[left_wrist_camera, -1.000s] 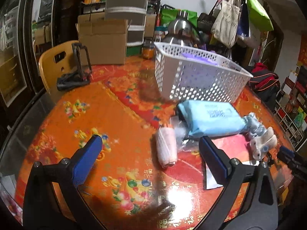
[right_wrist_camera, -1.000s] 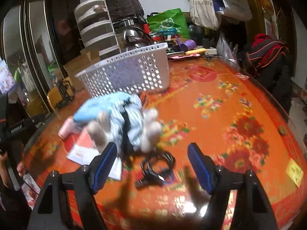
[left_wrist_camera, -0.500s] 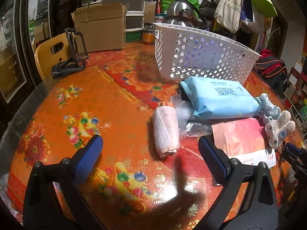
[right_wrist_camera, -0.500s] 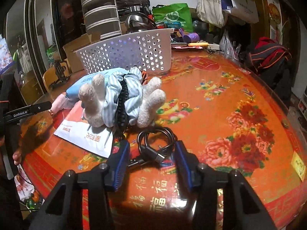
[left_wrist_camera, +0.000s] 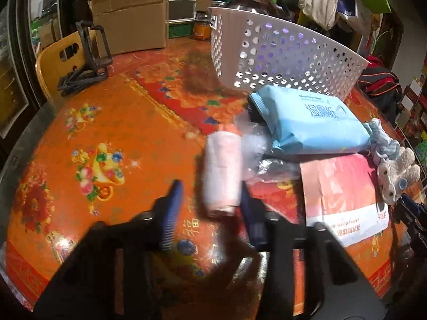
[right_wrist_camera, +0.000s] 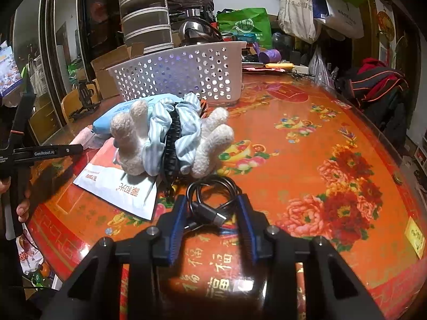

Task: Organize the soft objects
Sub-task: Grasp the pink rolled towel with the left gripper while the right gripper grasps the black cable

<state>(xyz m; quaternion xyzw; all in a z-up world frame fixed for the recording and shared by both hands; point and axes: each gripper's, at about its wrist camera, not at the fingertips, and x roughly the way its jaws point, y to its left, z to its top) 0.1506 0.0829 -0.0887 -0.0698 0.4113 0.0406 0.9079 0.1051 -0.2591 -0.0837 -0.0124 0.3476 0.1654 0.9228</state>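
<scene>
1. The left tool [left_wrist_camera: 210, 210] sat low over the orange tabletop [left_wrist_camera: 112, 122] with the pink cloth roll [left_wrist_camera: 222, 170] between its fingers. Its jaws had just been closing; the right pad looked against the roll's near end, the left pad showed a gap, and blur kept me from telling whether it gripped.
2. The roll lay flat, its long axis running from 6 toward 12 o'clock away from the tool.
3. At 2 o'clock of the roll lay crumpled clear plastic [left_wrist_camera: 253, 144], then a blue wipes pack [left_wrist_camera: 312, 122], with the white basket [left_wrist_camera: 280, 53] behind.
4. The right tool [right_wrist_camera: 212, 213], jaws just closing, had its pads against a coiled black cable [right_wrist_camera: 210, 197], gripping it.
5. At 11 o'clock of the cable lay a plush toy in striped cloth [right_wrist_camera: 170, 136] on a red-and-white envelope [right_wrist_camera: 117, 181], near the coil.
</scene>
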